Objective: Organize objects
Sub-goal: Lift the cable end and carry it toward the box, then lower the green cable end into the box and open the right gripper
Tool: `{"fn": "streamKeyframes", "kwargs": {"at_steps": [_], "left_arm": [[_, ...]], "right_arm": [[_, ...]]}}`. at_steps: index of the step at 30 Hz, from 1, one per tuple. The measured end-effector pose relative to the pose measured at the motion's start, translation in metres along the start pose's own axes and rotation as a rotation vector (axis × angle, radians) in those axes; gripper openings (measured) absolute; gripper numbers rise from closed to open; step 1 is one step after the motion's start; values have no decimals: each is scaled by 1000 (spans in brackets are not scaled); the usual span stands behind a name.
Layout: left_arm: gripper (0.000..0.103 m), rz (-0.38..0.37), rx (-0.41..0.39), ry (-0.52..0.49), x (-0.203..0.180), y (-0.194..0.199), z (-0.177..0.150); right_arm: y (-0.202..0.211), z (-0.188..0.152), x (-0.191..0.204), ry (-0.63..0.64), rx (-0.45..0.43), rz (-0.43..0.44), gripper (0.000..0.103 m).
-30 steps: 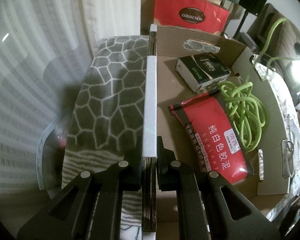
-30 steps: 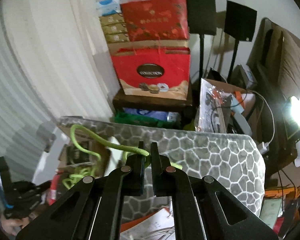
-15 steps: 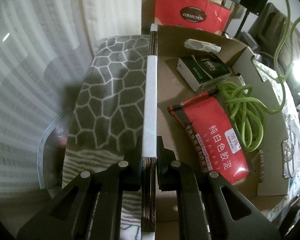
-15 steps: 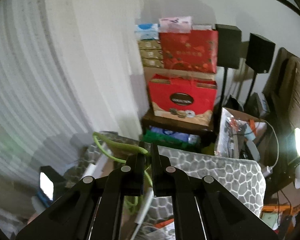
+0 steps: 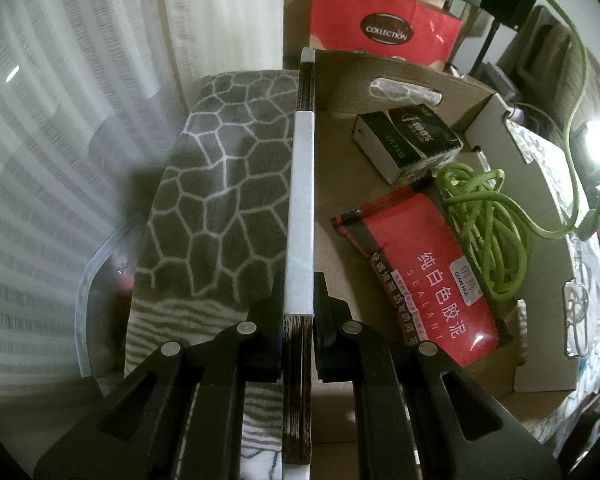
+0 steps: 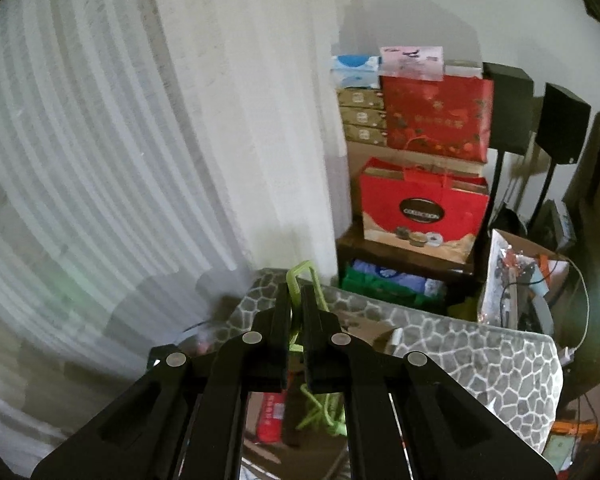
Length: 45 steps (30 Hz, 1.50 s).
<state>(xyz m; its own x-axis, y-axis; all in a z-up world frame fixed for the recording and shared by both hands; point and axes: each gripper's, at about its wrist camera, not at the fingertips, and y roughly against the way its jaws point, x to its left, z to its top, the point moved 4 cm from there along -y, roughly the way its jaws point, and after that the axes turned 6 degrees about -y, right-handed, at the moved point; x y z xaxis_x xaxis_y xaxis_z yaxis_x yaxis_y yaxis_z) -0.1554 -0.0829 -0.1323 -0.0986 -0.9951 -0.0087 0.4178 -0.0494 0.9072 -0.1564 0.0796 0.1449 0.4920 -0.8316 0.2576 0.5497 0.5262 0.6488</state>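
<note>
The left gripper [image 5: 298,354] was clamped on the near wall of the cardboard box [image 5: 400,76], its pads pressed on the white-taped edge that ran straight ahead from the jaws. To the right of that gripper, on the box floor, lay a red sealant pouch [image 5: 428,276], a dark green tissue pack [image 5: 408,140] further ahead, and beside the pouch the loose coil of the green rope [image 5: 484,216]. One strand rose from the coil up and off to the far right, out of the left wrist view. The right gripper [image 6: 296,312] was closed on that rope [image 6: 300,276], a short loop of it standing just past the fingertips, the rest trailing down below the jaws toward the box. The rope looked light, soft and limp, a braided cord that would sag, swing and tangle rather than keep any shape, so it would likely drag its coil along in loops and could snag on the box rim or the pouch. It seemed best gripped across a single strand or a gathered bundle, as the right jaws had it, and not at a slack loop that could slip out. The box wall looked stiff but thin; a pinch near the taped edge gave a firm hold for steadying it. A grey patterned cloth [image 5: 220,200] lay to the left of the held wall.
</note>
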Motion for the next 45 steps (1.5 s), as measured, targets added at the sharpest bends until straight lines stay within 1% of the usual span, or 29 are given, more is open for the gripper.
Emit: {"fn": "streamKeyframes", "kwargs": {"at_steps": [7,13,17,21,27,33,37,41,44,45], "left_arm": [[10,-2,0,2,-1,0,0],[10,-6,0,4,0,-1,0],[10,-10,1,7,2,-1,0],[10,-7,1,4,2,-1,1],[10,-4,1,1,2,-1,1],[10,7,0,-5,0,0,1],[10,7,0,-5,-1,0,0],[10,8,0,-5,-1,0,0],[10,9,0,-6,-1,0,0],[10,9,0,-8,-1,0,0]], "right_arm": [[-10,2,33,24,20,43,4],[-7,16,59,55,7,49,4],[-4,20,66,76,-1,36,4],[-16,7,56,58,26,21,4],[-42,-16,26,26,86,-6,4],[-77,-48,-3,22,164,-49,4],[-105,-73,-21,7,236,-72,4],[-123,-89,-34,2,276,-93,5],[-131,-99,-41,7,302,-112,8],[-133,-102,-44,7,311,-119,11]]}}
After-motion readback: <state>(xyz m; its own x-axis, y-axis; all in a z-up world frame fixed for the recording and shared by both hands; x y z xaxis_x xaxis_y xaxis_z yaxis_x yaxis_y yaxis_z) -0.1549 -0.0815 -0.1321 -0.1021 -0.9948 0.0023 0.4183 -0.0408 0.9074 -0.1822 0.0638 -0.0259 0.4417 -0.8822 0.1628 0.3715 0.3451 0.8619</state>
